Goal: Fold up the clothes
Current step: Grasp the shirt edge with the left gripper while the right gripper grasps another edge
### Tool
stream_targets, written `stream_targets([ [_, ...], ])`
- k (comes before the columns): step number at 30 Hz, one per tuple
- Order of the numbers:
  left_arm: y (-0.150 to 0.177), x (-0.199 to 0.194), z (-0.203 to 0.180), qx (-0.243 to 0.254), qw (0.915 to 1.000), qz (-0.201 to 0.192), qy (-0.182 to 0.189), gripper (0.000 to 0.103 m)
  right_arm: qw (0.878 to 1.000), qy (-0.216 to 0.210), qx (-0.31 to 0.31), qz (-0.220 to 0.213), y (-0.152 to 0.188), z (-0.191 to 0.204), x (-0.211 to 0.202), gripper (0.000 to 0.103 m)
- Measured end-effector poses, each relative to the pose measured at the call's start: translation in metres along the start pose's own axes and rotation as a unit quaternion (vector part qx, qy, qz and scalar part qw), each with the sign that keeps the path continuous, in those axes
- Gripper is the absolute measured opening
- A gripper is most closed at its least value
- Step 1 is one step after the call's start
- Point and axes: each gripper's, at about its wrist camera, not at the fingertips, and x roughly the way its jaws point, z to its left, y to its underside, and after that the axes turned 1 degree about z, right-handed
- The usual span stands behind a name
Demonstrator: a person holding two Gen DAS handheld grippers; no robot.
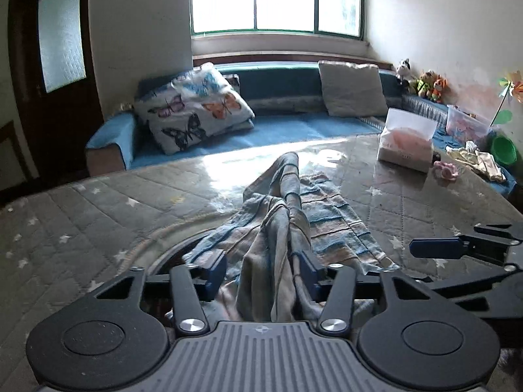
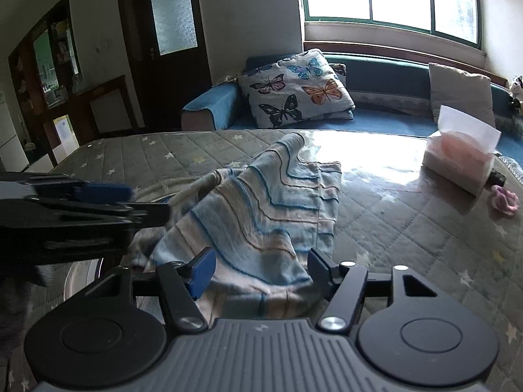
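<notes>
The striped garment (image 1: 287,215), a pale blue and beige knit, is lying in a crumpled heap on the quilted, star-printed table cover (image 1: 98,215), with one end trailing away toward the sofa (image 1: 287,127) and the near end bunched up between both tools. The left gripper (image 1: 261,269) is standing with its jaws apart and a thick vertical fold of the cloth rising through the gap; the fabric is not visibly pinched by either blue pad. The right gripper (image 2: 261,269) is likewise spread wide, with the cloth's near hem draping between its fingers and touching neither pad clearly. In the right wrist view the left tool is reaching in from the side, its tip just beside the garment's corded edge. Judging from this, the work seems to be at the gathering stage: the piece is not yet spread flat, and no fold is showing. The next move probably calls for each claw to close on a separate corner or hem, then lift and draw the cloth apart so it is lying smooth before folding. As for writing, the tissue pack (image 1: 407,145) near the far edge is carrying faint lettering too blurred to read, and no other brand or label is legible.
</notes>
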Motion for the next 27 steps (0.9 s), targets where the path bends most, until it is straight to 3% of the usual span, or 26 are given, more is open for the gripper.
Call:
stream_targets([
  [2,-0.001,0.012,0.006,-0.011,0.9998,0.015,0.009,0.014,1.000,-0.004,0.005,0.003,-0.005,-0.001,0.007,0.059],
  [4,0.002,0.015,0.015,-0.025,0.9994,0.018,0.015,0.005,1.000,-0.010,0.011,0.005,-0.009,-0.003,0.012,0.057],
  [17,0.018,-0.007,0.060,-0.085,0.9964,-0.005,-0.004,0.003,0.998,-0.061,0.023,0.017,-0.036,0.025,0.056,0.056],
  [19,0.021,-0.008,0.064,-0.091,0.9958,-0.004,-0.008,0.003,0.998,-0.056,0.014,0.025,-0.036,0.032,0.065,0.049],
  [24,0.026,-0.019,0.074,-0.105,0.9942,-0.009,-0.022,0.002,0.998,-0.046,0.021,0.033,-0.029,0.029,0.062,0.008],
  [27,0.031,-0.032,0.078,-0.112,0.9930,-0.020,-0.032,0.002,0.999,-0.040,0.027,0.021,-0.024,0.019,0.044,0.004],
])
